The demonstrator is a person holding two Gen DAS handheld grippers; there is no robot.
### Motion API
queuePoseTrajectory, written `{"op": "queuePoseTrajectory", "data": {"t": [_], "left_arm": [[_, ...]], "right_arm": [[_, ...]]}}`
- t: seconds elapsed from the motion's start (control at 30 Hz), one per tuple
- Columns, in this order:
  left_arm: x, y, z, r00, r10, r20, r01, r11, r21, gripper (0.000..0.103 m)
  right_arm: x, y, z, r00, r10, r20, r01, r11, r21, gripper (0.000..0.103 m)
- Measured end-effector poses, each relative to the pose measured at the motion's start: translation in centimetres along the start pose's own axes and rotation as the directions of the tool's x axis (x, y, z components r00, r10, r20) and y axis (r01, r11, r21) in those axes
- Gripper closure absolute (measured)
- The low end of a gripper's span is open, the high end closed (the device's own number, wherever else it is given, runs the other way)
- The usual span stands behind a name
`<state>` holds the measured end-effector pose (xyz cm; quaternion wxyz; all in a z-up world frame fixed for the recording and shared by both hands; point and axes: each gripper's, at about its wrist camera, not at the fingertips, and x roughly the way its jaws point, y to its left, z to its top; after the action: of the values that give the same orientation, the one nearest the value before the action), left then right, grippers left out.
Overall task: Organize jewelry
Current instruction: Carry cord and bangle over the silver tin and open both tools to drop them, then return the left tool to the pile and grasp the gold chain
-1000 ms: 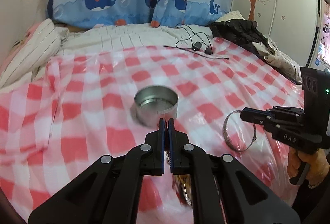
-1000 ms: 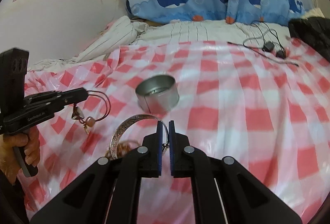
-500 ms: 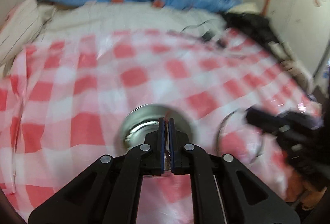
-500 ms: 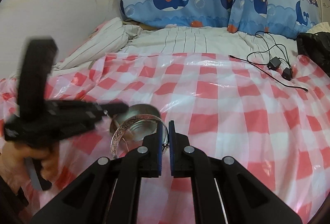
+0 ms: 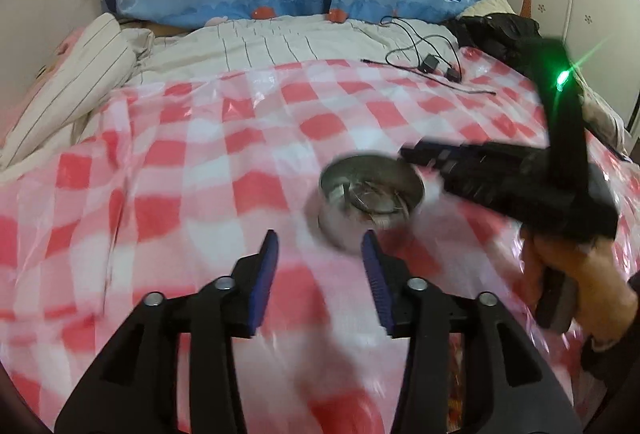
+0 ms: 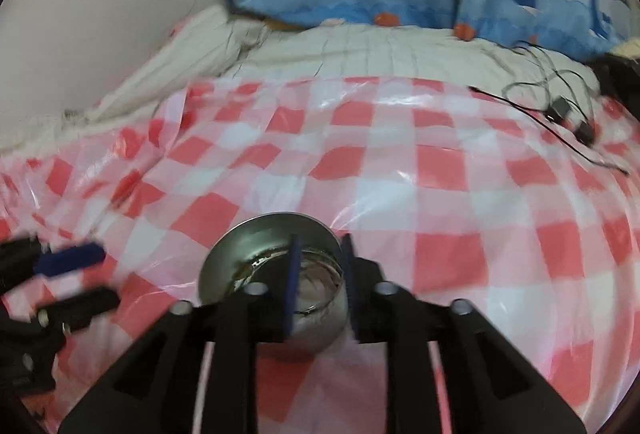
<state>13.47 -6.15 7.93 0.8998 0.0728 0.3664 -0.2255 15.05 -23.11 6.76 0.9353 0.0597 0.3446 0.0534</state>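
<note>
Silvery tin [image 6: 276, 290] sits just under the right gripper [image 6: 318, 280], its fingers opening empty over jewelry [image 5: 372, 200] inside; the left gripper [image 5: 320, 274], also opening empty, should withdraw cleanly.

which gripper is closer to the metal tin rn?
Right. The right gripper hangs at the metal tin, fingers astride its rim; the left gripper sits short of it, beside.
</note>
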Motion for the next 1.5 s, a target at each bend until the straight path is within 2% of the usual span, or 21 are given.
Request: {"op": "queuePoseTrajectory", "data": {"t": [0.1,0.2,0.23,0.37,0.47,0.53,0.63,0.73,0.87,1.03,1.13,1.2,1.37,1.5], "left_arm": [[-1.8,-1.1,-2.8,1.0,0.006,-0.015,-0.006,1.0,0.016,0.049],[-3.7,-1.8,-5.8,1.0,-0.004,-0.024,0.004,1.0,-0.016,0.043],[-4.3,-2.2,-6.9,0.999,-0.019,-0.029,0.018,0.999,-0.034,0.042],[-5.3,-3.7,-9.7,0.999,-0.031,-0.04,0.029,0.998,-0.053,0.041],[-5.5,-4.5,-10.8,0.999,-0.032,-0.039,0.029,0.998,-0.059,0.041],[-5.5,-5.1,-11.1,0.999,-0.035,-0.035,0.033,0.999,-0.041,0.041],[-5.4,-5.8,-11.0,0.999,-0.031,-0.022,0.031,1.0,0.001,0.041],[-5.1,-6.1,-10.4,0.998,-0.061,-0.008,0.061,0.998,0.007,0.041],[-4.0,-6.4,-9.4,0.995,-0.102,-0.003,0.102,0.995,0.002,0.041],[-1.5,-6.8,-8.5,0.989,-0.136,-0.055,0.135,0.991,-0.011,0.056],[-0.9,-6.6,-8.6,0.985,-0.158,-0.074,0.156,0.987,-0.031,0.069],[-0.9,-6.3,-8.7,0.982,-0.169,-0.083,0.166,0.985,-0.045,0.085],[-0.9,-5.4,-8.9,0.979,-0.19,-0.076,0.182,0.978,-0.099,0.092],[-1.0,-5.1,-8.9,0.981,-0.174,-0.087,0.164,0.98,-0.111,0.091]], "right_arm": [[-4.3,-0.7,-2.7,1.0,0.007,0.002,-0.007,1.0,0.0,0.074],[-8.5,-1.6,-7.5,0.999,0.019,-0.044,-0.017,0.999,0.033,0.062],[-9.8,-1.9,-9.7,0.997,0.028,-0.071,-0.024,0.998,0.055,0.062],[-11.0,-2.2,-13.7,0.993,0.045,-0.113,-0.032,0.992,0.122,0.062],[-10.8,-1.5,-14.4,0.994,0.043,-0.103,-0.031,0.993,0.114,0.062],[-10.1,-1.1,-14.6,0.993,0.012,-0.118,-0.001,0.996,0.09,0.056],[-10.1,-1.2,-14.9,0.993,0.002,-0.118,0.01,0.995,0.102,0.054],[-10.1,-1.6,-15.2,0.993,-0.007,-0.117,0.02,0.993,0.115,0.046],[-9.9,-1.5,-15.1,0.992,-0.011,-0.125,0.025,0.994,0.105,0.045],[-9.7,-1.5,-15.1,0.992,-0.006,-0.129,0.019,0.994,0.104,0.043],[-9.6,-1.5,-15.1,0.991,-0.002,-0.132,0.016,0.994,0.105,0.041],[-9.6,-1.5,-15.1,0.991,-0.002,-0.134,0.016,0.994,0.105,0.041],[-9.5,-1.4,-15.1,0.991,-0.001,-0.136,0.016,0.994,0.106,0.04],[-9.5,-1.4,-15.1,0.991,-0.002,-0.136,0.017,0.994,0.105,0.04]]}}
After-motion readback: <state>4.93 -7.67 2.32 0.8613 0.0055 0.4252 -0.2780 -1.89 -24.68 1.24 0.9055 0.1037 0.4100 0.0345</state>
